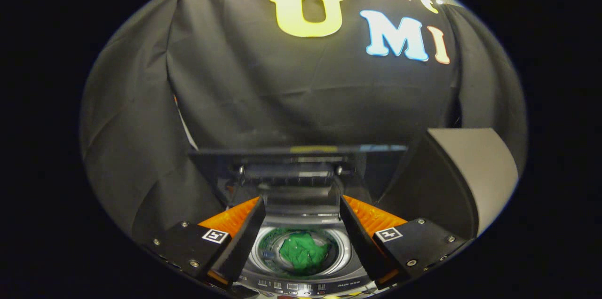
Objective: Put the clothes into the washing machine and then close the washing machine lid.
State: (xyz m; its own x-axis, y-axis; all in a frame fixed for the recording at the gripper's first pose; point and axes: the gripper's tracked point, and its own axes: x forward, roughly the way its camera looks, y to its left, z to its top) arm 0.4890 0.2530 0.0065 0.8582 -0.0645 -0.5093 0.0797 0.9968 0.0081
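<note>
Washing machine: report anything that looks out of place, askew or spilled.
Nothing stands out. The green cloth lies bunched inside the drum, none of it over the rim. The lid stands raised behind the opening, so closing is not yet done. The gripper hangs above with jaws open, holding nothing.

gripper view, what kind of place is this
Probably a staged laundry corner in a recording booth: a top-loading washing machine with its lid raised, green clothes in the drum, black cloth wall behind. The tool hangs open above the drum.
</note>
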